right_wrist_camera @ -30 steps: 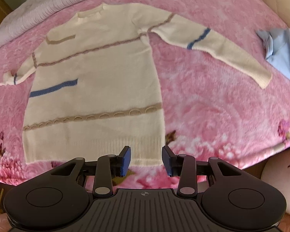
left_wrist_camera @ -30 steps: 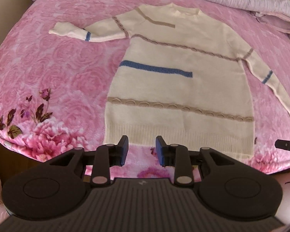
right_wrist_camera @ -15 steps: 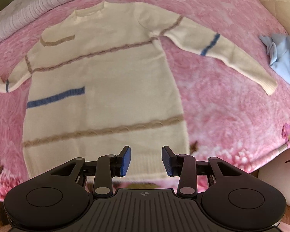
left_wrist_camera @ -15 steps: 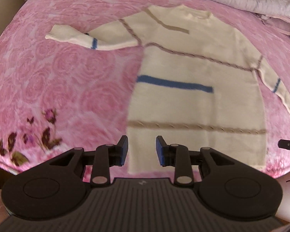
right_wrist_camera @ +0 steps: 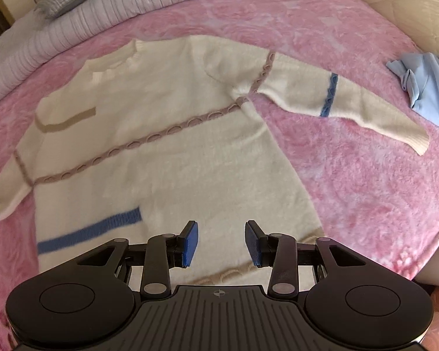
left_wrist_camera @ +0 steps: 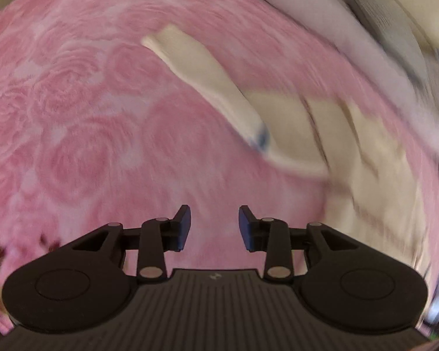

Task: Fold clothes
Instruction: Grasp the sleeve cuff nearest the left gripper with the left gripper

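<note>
Cream sweater (right_wrist_camera: 172,152) flat, face-up on pink bed (right_wrist_camera: 351,161), unfolded. Left claw (left_wrist_camera: 214,225) open, empty, above blanket near left sleeve (left_wrist_camera: 207,84); view blurred, cuff probably target. Right claw (right_wrist_camera: 221,242) open, empty, over body. Advice: pinch cuff, fold sleeve across chest, keep flat.

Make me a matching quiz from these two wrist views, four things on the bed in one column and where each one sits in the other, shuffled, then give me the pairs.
Column one:
1. cream sweater
2. light blue garment
3. lilac ribbed quilt
4. right claw

Column two:
A. bunched along the far edge of the pink blanket
B. crumpled beyond the cuff of the sweater's outstretched sleeve
C. open, over the sweater's lower body
D. spread flat, sleeves out to both sides

Pairs: 1-D, 2-B, 3-A, 4-C
</note>
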Demonstrator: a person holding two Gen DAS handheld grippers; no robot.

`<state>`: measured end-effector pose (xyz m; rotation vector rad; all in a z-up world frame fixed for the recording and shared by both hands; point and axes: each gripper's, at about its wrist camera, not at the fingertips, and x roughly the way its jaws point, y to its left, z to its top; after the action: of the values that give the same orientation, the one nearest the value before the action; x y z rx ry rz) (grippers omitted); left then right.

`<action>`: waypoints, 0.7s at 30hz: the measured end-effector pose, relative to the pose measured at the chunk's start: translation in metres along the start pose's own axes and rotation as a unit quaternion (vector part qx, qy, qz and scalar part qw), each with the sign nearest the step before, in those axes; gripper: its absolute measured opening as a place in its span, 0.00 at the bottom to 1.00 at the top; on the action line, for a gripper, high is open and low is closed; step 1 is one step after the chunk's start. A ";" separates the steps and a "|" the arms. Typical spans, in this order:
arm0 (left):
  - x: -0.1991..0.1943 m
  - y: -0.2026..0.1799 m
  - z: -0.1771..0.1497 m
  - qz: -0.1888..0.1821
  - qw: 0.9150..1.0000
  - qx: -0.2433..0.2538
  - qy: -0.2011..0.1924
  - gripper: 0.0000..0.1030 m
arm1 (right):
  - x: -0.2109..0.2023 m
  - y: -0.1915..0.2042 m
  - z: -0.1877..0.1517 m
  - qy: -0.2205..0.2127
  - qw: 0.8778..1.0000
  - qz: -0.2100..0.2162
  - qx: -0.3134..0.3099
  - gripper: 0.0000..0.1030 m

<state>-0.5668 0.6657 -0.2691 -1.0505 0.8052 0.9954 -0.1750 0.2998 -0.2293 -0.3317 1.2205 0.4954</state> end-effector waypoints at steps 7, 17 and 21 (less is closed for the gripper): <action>0.053 0.037 0.089 -0.027 0.991 -0.119 -0.047 0.30 | 0.027 0.017 -0.008 0.045 0.998 -0.030 -0.018 0.39; 0.127 0.056 0.151 -0.012 0.976 -0.207 -0.069 0.30 | 0.041 0.029 -0.004 0.067 0.996 -0.055 -0.035 0.39; 0.135 0.061 0.153 -0.006 0.972 -0.221 -0.085 0.07 | 0.044 0.032 -0.004 0.072 0.995 -0.061 -0.040 0.39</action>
<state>-0.5657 0.8572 -0.3626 -1.3234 0.4439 1.2699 -0.1840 0.3325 -0.2718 -0.5151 1.3134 0.4204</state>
